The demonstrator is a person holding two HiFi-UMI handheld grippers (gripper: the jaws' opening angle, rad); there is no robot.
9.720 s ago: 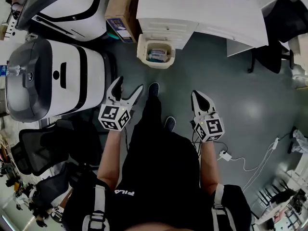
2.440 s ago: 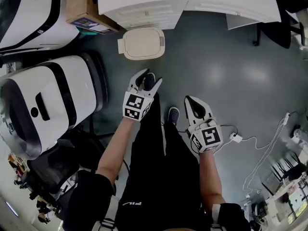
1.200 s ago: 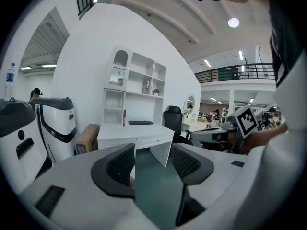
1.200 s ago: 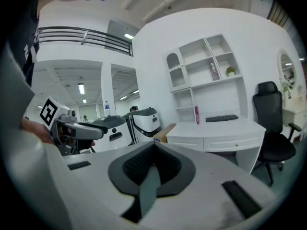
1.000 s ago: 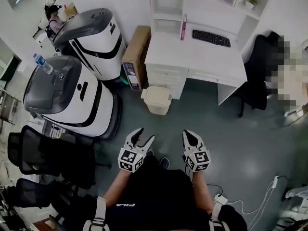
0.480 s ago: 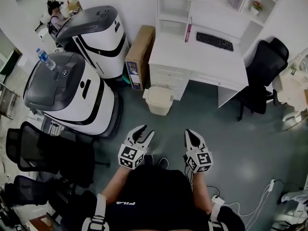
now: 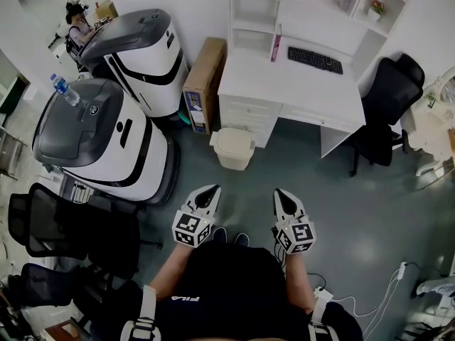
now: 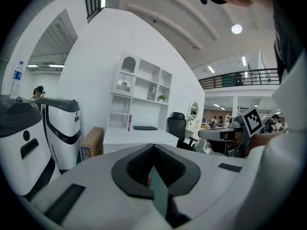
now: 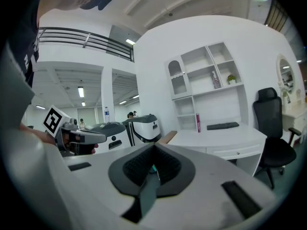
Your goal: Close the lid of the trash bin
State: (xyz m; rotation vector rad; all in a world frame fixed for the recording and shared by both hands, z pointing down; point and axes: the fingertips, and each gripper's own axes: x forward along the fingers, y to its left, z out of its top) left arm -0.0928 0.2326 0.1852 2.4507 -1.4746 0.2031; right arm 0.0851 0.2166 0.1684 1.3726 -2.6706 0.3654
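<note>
The cream trash bin [image 7: 232, 148] stands on the grey floor against the white desk, its lid down flat. Both grippers hang in the air well short of it, above the person's feet. My left gripper [image 7: 210, 192] has just been closing and its jaws now meet with nothing between them. My right gripper [image 7: 285, 196] is shut and empty too. In the left gripper view the shut left gripper [image 8: 153, 147] hides the bin, and the right gripper [image 9: 154, 146] does the same in its own view.
A white desk [image 7: 291, 84] with a keyboard [image 7: 315, 60] backs the bin, and a cardboard box [image 7: 203, 84] leans to its left. Two large white-and-grey machines [image 7: 99, 141] fill the left. A black chair [image 7: 384, 105] stands at the right and more chairs [image 7: 64, 226] at the lower left.
The bin's lid, up at first with items showing inside, is down. The view has pulled back from the bin. In the last half second the left jaws went from open to shut.
</note>
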